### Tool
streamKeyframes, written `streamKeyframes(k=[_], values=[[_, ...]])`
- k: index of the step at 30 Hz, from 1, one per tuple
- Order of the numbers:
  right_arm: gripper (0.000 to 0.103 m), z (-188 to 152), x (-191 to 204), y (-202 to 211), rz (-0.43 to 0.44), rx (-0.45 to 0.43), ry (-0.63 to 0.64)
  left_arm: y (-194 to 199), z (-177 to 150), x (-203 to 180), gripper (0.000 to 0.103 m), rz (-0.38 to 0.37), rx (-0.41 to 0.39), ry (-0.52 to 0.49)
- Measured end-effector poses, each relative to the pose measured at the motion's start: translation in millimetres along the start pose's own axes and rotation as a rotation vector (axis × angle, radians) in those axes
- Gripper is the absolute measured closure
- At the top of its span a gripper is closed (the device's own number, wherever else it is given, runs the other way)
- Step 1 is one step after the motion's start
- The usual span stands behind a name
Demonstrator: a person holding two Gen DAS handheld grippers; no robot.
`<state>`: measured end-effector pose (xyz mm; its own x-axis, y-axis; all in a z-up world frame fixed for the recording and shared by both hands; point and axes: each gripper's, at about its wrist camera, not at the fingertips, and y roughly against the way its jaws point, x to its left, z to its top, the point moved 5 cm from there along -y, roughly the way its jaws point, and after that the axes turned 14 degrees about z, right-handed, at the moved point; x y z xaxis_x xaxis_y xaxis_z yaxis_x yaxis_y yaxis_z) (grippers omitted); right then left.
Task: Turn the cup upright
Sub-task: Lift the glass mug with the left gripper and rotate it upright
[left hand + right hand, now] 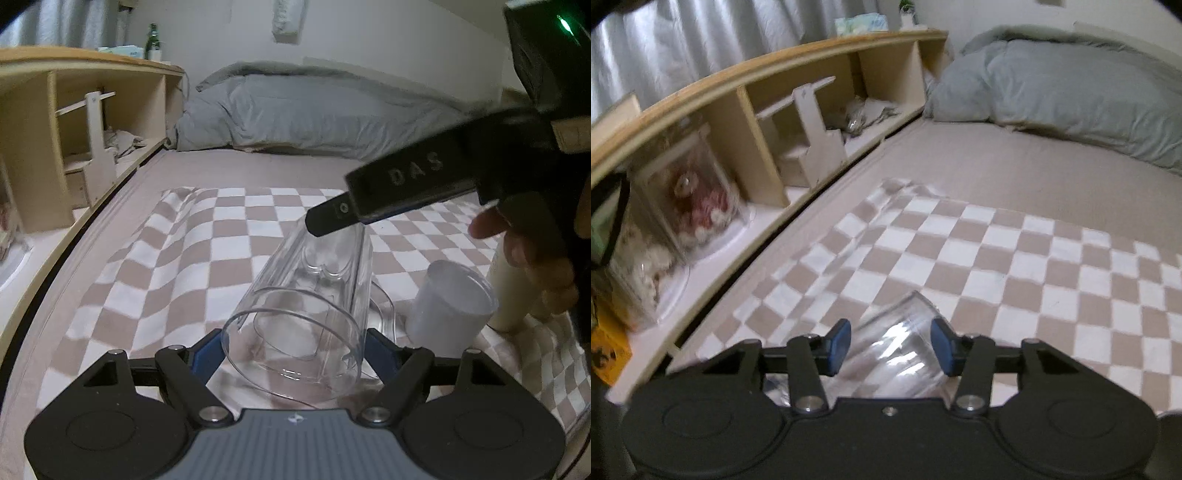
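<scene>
1. Clear cup, with a handle on its right side: lying on its side on the checkered cloth, open rim at the near end, closed base at the far end. Long axis near to far, leaning slightly right at the far end.
2. Handling, as judged: thin rigid clear plastic, light, smooth and likely slippery against the pads; walls may flex under a hard squeeze. Best hold judged to be across the body near the rim, or across the base, clear of the handle.
3. Left gripper: blue pads either side of the rim end, at or very near the wall; firm clamping not confirmable.
4. Right gripper: jaws apart, straddling the base end of the cup; gap visible on both sides. In the left view, one finger over the far end.
5. Frosted white cup: upright, just right of the clear cup, apart from it. Cream bottle behind it, partly hidden by the hand.
6. Wooden shelf along the left; grey duvet at the far end.
</scene>
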<state>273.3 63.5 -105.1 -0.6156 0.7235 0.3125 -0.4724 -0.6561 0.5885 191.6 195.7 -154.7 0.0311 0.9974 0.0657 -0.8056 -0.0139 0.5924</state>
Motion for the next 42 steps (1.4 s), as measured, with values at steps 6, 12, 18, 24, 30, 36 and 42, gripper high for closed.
streamKeyframes(k=[6, 12, 18, 24, 30, 36, 42], values=[[0.051, -7.4, 25.3, -0.1, 0.065, 0.007, 0.080, -1.2, -18.8, 17.7, 0.024, -0.049, 0.024, 0.186], [0.056, -10.7, 30.1, 10.6, 0.137, 0.047, 0.123, 2.5, -15.0, 26.8, 0.057, -0.147, 0.063, 0.269], [0.057, -41.3, 39.8, 34.5, 0.187, 0.092, 0.255, 1.1, -14.8, 29.5, 0.058, -0.164, 0.091, 0.281], [0.065, -73.8, 53.8, 27.8, 0.185, 0.171, 0.407, 13.2, -22.2, 31.3, 0.053, -0.147, 0.085, 0.266], [0.073, -84.0, 62.2, 10.6, 0.153, 0.192, 0.498, 20.7, -20.3, 48.8, 0.012, -0.086, 0.044, 0.304], [0.081, -92.0, 65.9, -4.0, 0.165, 0.206, 0.494, -0.1, -11.9, 53.3, 0.007, -0.145, 0.043, 0.351], [0.089, -96.1, 60.5, -6.3, 0.162, 0.193, 0.477, -23.2, -7.3, 44.1, 0.007, -0.208, 0.018, 0.332]])
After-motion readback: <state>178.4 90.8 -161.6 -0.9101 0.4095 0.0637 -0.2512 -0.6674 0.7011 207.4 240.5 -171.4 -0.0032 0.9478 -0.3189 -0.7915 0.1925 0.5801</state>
